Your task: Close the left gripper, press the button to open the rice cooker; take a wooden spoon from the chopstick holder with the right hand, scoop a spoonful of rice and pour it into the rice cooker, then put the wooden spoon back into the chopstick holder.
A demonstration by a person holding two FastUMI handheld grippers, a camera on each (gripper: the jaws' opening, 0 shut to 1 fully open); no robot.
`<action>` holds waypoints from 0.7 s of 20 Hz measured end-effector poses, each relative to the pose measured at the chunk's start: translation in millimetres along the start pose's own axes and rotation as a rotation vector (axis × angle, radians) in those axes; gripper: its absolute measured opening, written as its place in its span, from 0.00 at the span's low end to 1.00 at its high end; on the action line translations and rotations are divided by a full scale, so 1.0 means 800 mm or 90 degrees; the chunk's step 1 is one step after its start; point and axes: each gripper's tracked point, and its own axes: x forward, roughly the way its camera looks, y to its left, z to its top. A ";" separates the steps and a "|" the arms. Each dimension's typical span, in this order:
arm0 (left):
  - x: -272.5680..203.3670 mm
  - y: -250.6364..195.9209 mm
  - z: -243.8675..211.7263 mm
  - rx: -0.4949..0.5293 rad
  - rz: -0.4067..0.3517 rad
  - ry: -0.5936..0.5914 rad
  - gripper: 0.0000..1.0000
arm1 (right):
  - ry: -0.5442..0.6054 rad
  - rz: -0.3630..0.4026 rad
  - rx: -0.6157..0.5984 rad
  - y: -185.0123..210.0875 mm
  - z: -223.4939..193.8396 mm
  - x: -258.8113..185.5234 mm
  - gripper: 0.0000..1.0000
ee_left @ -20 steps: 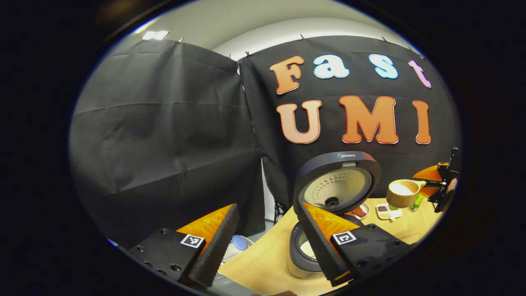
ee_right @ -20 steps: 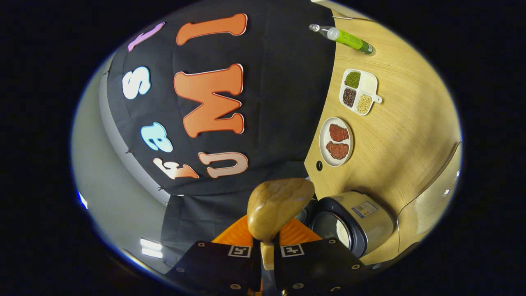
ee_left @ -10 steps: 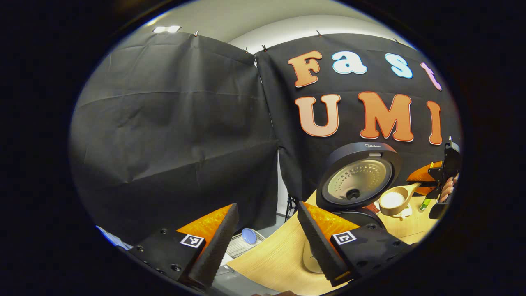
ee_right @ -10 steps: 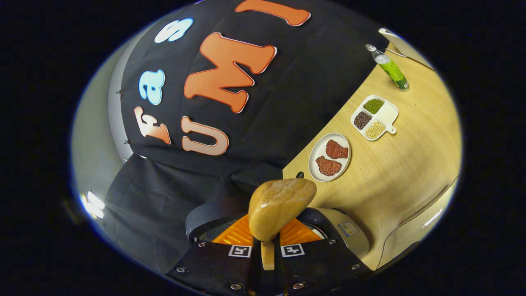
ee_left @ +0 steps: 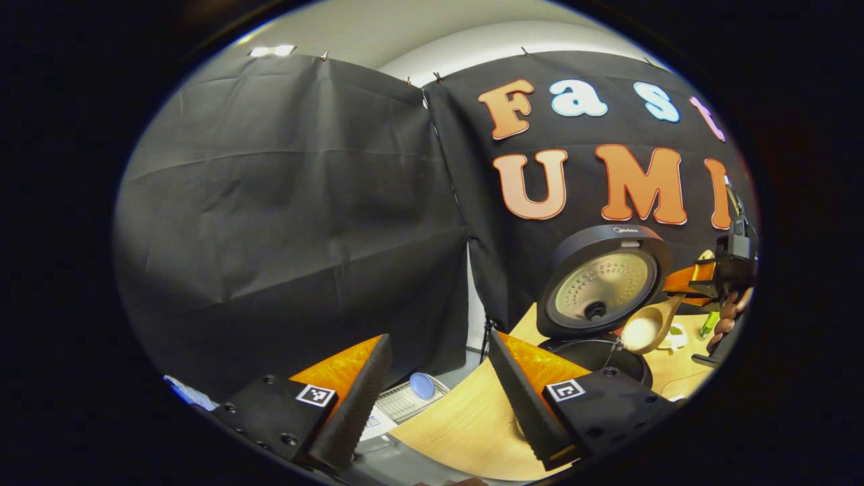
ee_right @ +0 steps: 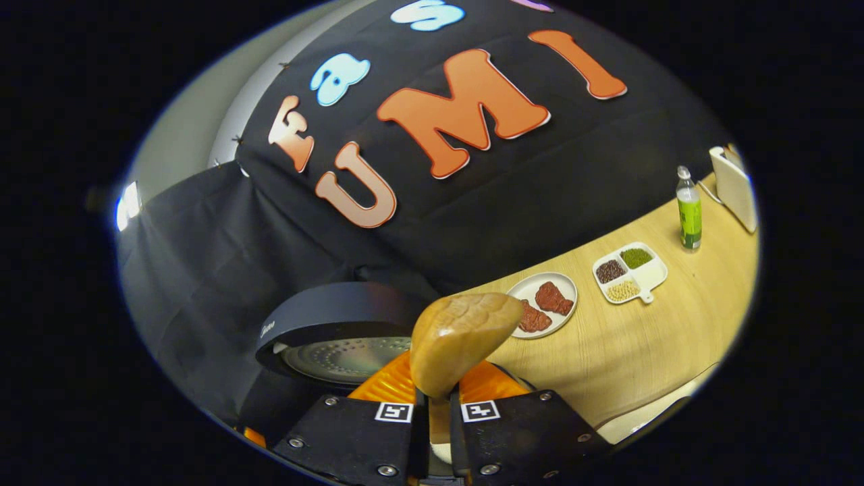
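Wooden table (ee_right: pixel 648 337) against black cloth; right tongs (ee_right: pixel 437 405) grasp wooden spoon (ee_right: pixel 462 337), left tongs (ee_left: pixel 439 398) released

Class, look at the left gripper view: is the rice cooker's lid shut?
No, the rice cooker's lid stands raised, showing its perforated inner plate, with the wooden spoon tipped over the pot.

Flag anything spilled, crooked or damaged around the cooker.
Nothing stands out. The rice cooker stands open, the wooden spoon tips its rice over the pot, and no grains show on the table.
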 end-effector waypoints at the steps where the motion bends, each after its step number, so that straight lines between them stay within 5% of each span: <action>1: -0.001 0.002 0.001 -0.002 0.001 -0.002 0.89 | -0.007 0.003 -0.021 0.005 0.000 -0.002 0.12; 9: 0.000 0.010 -0.002 -0.009 0.004 -0.001 0.89 | -0.035 0.012 -0.127 0.026 -0.001 -0.002 0.12; 10: 0.001 0.010 -0.003 -0.009 0.004 -0.001 0.98 | -0.038 0.013 -0.137 0.028 -0.002 -0.003 0.12; 11: 0.002 0.011 -0.003 -0.009 0.004 -0.001 0.89 | -0.041 0.013 -0.144 0.027 -0.002 -0.003 0.12; 14: 0.001 0.013 -0.005 -0.008 0.003 0.002 0.89 | -0.046 0.017 -0.171 0.035 -0.004 -0.002 0.12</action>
